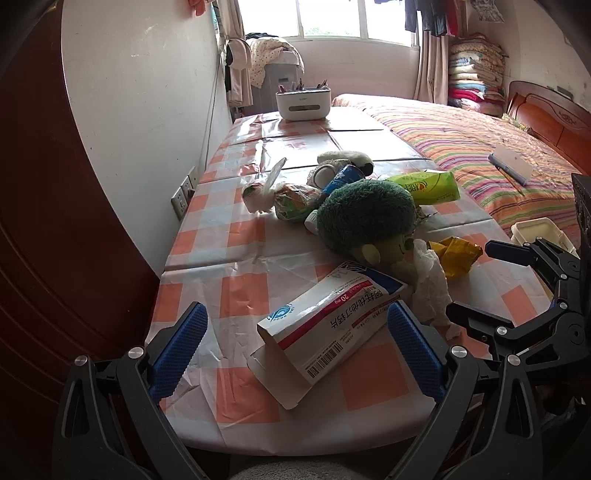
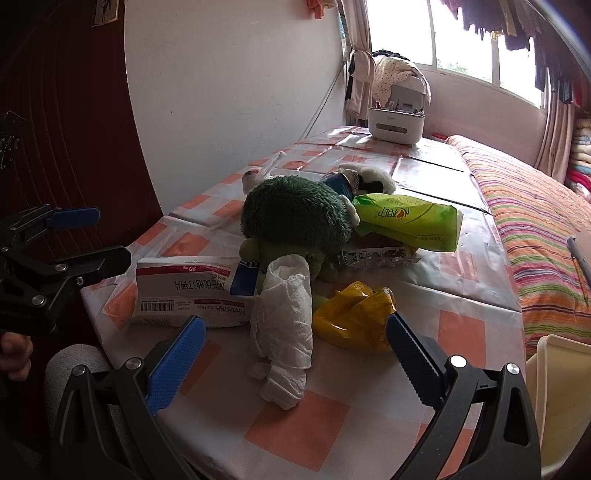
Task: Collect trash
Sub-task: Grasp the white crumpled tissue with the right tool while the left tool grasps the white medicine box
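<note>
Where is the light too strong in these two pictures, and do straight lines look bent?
Left wrist view: the window is blown out to white, and the wall edge curves from fisheye distortion. Right wrist view: the window is also overexposed, glare lies on the far tablecloth, and dark vignetting fills the corners.

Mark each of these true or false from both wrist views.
1. Both claws are open and hold nothing. True: the left claw and right claw are empty.
2. The medicine box stands upright. False: it lies flat on the checked tablecloth.
3. The crumpled white tissue lies beside the yellow wrapper. True.
4. The broccoli plush sits on the bed. False: it is on the table among the litter.
5. The green packet lies beyond the plush. True.
</note>
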`<control>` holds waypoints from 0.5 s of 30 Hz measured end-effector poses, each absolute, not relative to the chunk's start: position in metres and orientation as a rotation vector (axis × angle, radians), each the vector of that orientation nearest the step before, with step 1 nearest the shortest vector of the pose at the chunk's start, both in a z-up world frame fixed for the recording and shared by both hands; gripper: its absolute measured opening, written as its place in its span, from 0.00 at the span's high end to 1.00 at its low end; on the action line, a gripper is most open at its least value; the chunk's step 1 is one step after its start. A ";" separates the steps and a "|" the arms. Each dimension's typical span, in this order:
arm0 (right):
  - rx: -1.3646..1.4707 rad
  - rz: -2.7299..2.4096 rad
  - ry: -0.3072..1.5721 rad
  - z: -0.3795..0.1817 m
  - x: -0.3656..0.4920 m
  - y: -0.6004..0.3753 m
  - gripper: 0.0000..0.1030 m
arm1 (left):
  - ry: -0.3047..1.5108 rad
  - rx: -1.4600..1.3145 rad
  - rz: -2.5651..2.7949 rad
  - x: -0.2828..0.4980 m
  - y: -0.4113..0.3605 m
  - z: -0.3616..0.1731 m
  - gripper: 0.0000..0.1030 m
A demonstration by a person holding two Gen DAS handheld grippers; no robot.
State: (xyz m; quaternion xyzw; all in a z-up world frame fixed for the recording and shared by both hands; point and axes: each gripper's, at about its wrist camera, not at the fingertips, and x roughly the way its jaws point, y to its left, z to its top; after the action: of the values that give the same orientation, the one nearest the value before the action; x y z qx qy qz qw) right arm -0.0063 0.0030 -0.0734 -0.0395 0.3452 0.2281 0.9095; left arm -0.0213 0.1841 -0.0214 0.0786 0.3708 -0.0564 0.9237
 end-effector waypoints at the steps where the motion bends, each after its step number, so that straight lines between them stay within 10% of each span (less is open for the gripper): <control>1: -0.088 0.479 0.722 -0.076 -0.004 0.006 0.07 | 0.764 0.170 -0.126 -0.019 0.184 -0.023 0.06; 7: -0.175 0.511 0.771 -0.090 0.010 0.024 0.14 | 0.777 0.217 -0.148 -0.003 0.183 -0.028 0.06; 15: -0.242 0.508 0.828 -0.108 0.021 0.029 0.57 | 0.796 0.287 -0.188 0.015 0.176 -0.036 0.06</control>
State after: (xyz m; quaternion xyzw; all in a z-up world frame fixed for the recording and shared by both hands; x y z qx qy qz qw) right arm 0.0206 0.0294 -0.1083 -0.1159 0.3971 0.2436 0.8772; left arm 0.0152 0.1759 -0.0355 0.1391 0.3858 -0.0912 0.9075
